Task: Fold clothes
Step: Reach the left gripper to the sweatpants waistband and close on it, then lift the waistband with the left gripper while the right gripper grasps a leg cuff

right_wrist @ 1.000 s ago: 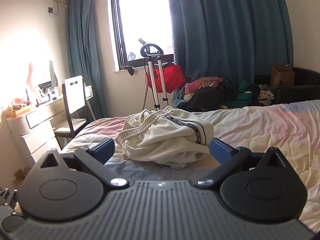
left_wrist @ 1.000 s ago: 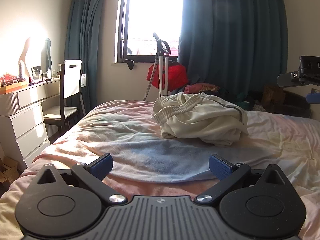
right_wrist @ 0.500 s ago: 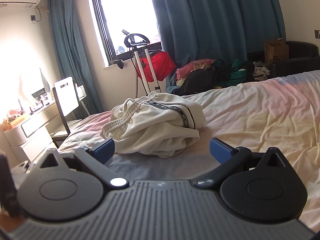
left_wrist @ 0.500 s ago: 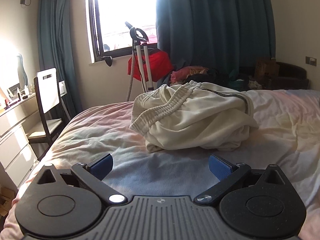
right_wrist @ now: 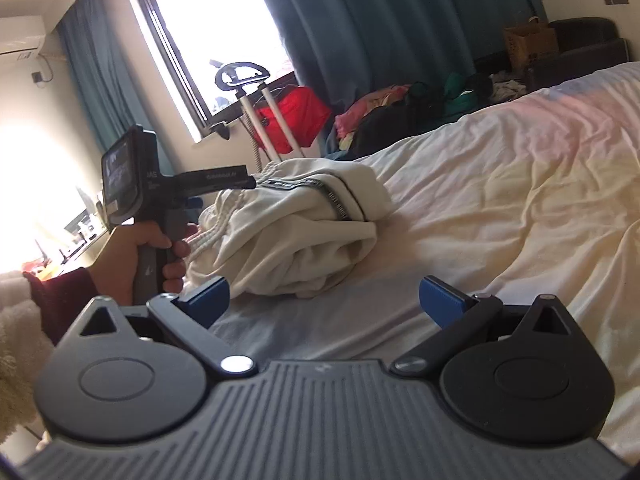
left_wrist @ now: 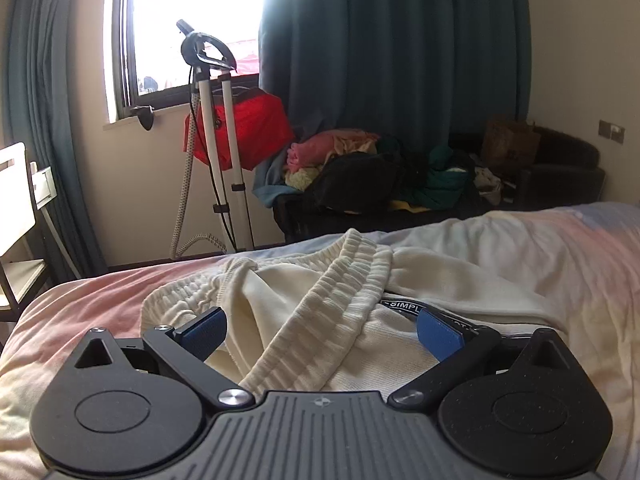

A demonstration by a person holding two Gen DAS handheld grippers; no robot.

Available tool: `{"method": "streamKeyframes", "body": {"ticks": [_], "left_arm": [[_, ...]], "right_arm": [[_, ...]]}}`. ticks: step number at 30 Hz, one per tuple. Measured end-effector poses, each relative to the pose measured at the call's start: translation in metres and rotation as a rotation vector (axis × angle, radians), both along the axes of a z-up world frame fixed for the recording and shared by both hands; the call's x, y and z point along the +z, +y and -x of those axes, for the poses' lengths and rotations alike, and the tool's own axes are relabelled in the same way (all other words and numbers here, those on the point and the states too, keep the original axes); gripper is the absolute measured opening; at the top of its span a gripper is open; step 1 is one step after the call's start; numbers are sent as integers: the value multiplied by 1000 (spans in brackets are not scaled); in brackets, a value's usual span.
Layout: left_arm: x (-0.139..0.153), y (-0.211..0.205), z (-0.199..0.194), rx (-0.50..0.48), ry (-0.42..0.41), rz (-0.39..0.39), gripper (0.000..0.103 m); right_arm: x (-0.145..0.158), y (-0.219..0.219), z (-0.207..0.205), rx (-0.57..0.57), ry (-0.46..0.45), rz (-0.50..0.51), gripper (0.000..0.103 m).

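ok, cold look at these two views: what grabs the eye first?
The crumpled cream shorts, ribbed waistband up, heaped on the pastel bedsheet. In the left wrist view the left gripper is open with its blue fingers either side of the waistband. The right wrist view shows the right gripper open short of the heap, and a hand holding the left gripper's handle by the shorts.

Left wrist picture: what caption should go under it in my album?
Open left gripper straddles the ribbed waistband of crumpled cream shorts on the bed.
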State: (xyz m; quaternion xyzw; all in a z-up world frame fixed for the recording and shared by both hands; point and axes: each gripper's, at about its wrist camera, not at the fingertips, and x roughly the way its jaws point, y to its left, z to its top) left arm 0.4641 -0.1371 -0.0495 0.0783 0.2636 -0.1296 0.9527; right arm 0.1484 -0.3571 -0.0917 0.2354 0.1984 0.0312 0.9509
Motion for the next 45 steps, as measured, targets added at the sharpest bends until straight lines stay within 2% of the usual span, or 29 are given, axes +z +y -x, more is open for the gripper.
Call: {"method": "streamKeyframes", "body": {"ticks": [1, 2, 3, 5, 6, 10, 12, 16, 21, 24, 26, 29, 32, 34, 36, 38, 43, 45], "left_arm": [[-5, -2, -9, 1, 22, -5, 101], [-8, -4, -11, -11, 28, -6, 95], [-9, -6, -10, -30, 27, -7, 75], [-11, -9, -8, -67, 26, -7, 63], [-12, -11, -7, -85, 25, -7, 52], [0, -16, 24, -146, 9, -73, 36], [12, -15, 54, -183, -10, -90, 21], [35, -16, 132, -277, -39, -65, 15], [55, -14, 247, -412, -74, -14, 10], [43, -11, 312, -468, -35, 13, 9], [25, -6, 344, -465, -10, 22, 8], [-7, 10, 376, -436, 39, 52, 8], [-29, 35, 390, -395, 96, 116, 12], [-35, 50, 398, -375, 103, 133, 21], [-34, 74, 404, -350, 92, 179, 50], [-31, 96, 407, -308, 77, 222, 61], [-18, 126, 405, -159, 3, 265, 66], [-8, 131, 401, -113, -41, 271, 74]], "right_arm": [[-3, -3, -2, 1, 0, -14, 103], [-6, -4, -4, 6, 5, -20, 103], [-9, -5, -5, 11, 11, -21, 103], [-13, -4, -10, 14, 16, -11, 103], [-15, -3, -11, 15, 17, -5, 103], [-16, 1, -16, 6, 17, 0, 103], [-12, 4, -12, -2, -6, 20, 103], [-1, 6, 4, -9, -41, 30, 103], [22, 8, 36, -16, -141, 60, 103], [30, 10, 50, -14, -174, 60, 103], [33, 12, 57, -28, -177, 61, 103], [33, 14, 61, -2, -159, 56, 103], [35, 20, 66, 15, -138, 86, 103], [36, 25, 69, 20, -119, 107, 103], [35, 32, 73, 54, -89, 106, 103], [33, 41, 77, 87, -63, 111, 103], [22, 63, 84, 162, -12, 124, 102], [15, 77, 78, 182, 21, 187, 100]]}}
